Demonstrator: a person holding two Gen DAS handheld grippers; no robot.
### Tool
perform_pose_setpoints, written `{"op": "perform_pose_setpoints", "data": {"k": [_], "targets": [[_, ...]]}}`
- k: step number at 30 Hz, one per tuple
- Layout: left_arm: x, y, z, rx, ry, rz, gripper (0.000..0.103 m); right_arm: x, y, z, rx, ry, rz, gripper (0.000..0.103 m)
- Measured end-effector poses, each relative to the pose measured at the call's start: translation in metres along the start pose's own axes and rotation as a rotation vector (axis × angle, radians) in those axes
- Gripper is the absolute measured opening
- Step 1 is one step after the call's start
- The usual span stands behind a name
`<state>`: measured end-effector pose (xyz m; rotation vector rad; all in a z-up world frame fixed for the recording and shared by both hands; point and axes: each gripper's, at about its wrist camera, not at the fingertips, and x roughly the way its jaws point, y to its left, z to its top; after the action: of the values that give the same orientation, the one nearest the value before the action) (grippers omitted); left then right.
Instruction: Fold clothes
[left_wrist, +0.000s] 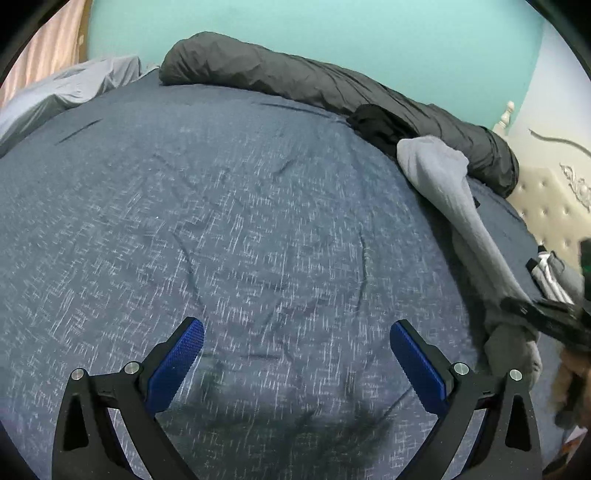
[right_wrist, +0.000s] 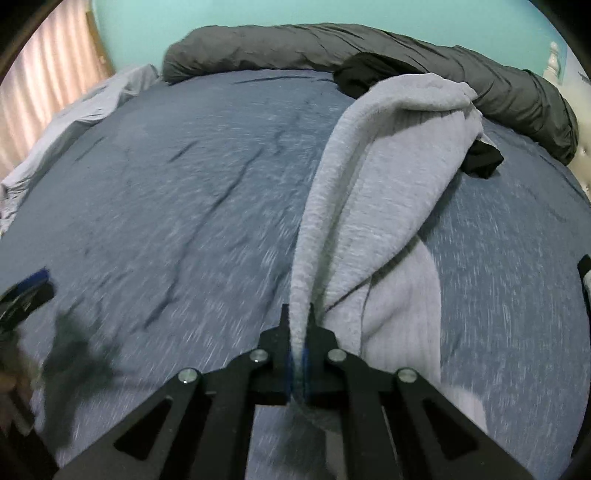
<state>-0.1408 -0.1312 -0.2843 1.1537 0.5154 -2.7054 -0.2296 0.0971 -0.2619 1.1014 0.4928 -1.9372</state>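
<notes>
Right claw pinches a bunched edge of the grey garment – its pads pressed together on the cloth. From there the garment's long axis runs away across the bed toward the dark bolster at the far edge. Left claw hangs spread and empty over bare cover – the garment lies off to its right, nearer the right hand.

Light grey ribbed garment stretches rumpled across the bed.
</notes>
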Motion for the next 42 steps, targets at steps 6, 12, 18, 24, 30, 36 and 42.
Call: {"op": "perform_pose_setpoints", "data": {"k": [6, 12, 18, 24, 30, 36, 42], "targets": [[-0.004, -0.006, -0.005, 0.011, -0.003, -0.003, 0.103, -0.048, 0.015, -0.059, -0.068, 0.038, 0.109, 0.003], [-0.006, -0.009, -0.005, 0.014, -0.001, -0.019, 0.103, -0.071, 0.005, -0.108, -0.095, 0.145, 0.124, 0.003], [-0.008, -0.007, -0.002, 0.016, -0.013, -0.020, 0.103, -0.105, -0.031, -0.081, 0.086, 0.008, 0.166, 0.008], [-0.002, -0.003, 0.001, 0.001, -0.005, -0.017, 0.103, -0.107, -0.053, -0.036, 0.228, -0.120, 0.168, 0.030], [0.006, -0.002, 0.001, 0.005, 0.009, -0.017, 0.103, -0.071, -0.079, -0.004, 0.358, -0.088, 0.109, 0.058], [0.015, 0.004, 0.004, -0.012, 0.026, -0.009, 0.103, -0.019, -0.098, 0.036, 0.379, -0.032, 0.068, 0.058], [0.021, 0.009, 0.007, -0.021, 0.027, -0.006, 0.103, 0.024, -0.114, 0.068, 0.407, -0.022, 0.055, 0.059]]}}
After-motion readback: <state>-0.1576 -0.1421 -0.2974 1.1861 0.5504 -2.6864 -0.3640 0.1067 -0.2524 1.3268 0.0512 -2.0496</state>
